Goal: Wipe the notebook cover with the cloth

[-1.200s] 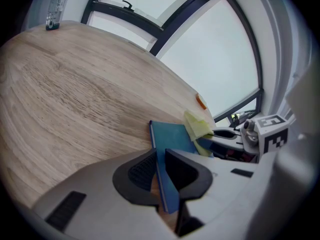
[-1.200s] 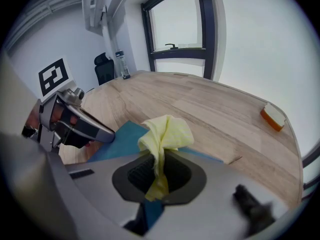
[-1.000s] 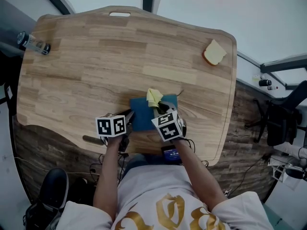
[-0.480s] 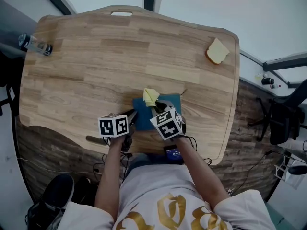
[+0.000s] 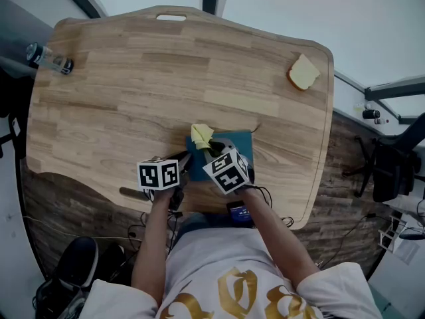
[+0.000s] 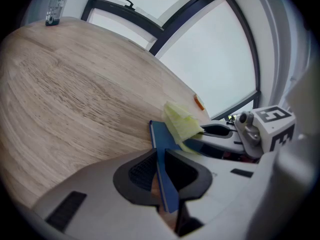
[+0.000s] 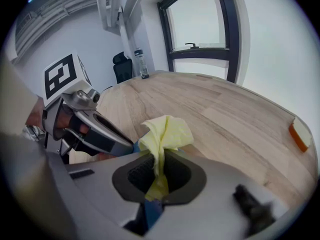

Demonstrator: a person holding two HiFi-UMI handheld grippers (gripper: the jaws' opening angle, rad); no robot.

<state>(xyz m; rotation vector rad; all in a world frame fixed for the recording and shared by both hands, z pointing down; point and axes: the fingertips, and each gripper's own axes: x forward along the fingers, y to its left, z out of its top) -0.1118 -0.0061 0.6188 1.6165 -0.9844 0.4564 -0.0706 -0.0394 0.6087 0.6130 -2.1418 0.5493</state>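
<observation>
A blue notebook [image 5: 240, 146] lies on the wooden table [image 5: 133, 78] near its front edge. My left gripper [image 5: 183, 160] is shut on the notebook's [image 6: 162, 149] left edge, which stands between its jaws. A bunched yellow cloth [image 5: 200, 135] sits at the notebook's far left corner, pinched in my right gripper [image 5: 211, 153]. In the right gripper view the cloth [image 7: 165, 134] rises out of the shut jaws. The left gripper view shows the cloth [image 6: 181, 124] resting over the blue cover, with the right gripper [image 6: 220, 132] beside it.
A clear bottle [image 5: 48, 59] lies at the table's far left corner. A yellow sponge [image 5: 303, 73] sits at the far right corner. Beyond the table's right edge stand a black chair [image 5: 392, 171] and cables on a dark wooden floor.
My right gripper has slid the yellow cloth leftward across the notebook cover, from its far middle to its far left corner. The left gripper has stayed in place.
</observation>
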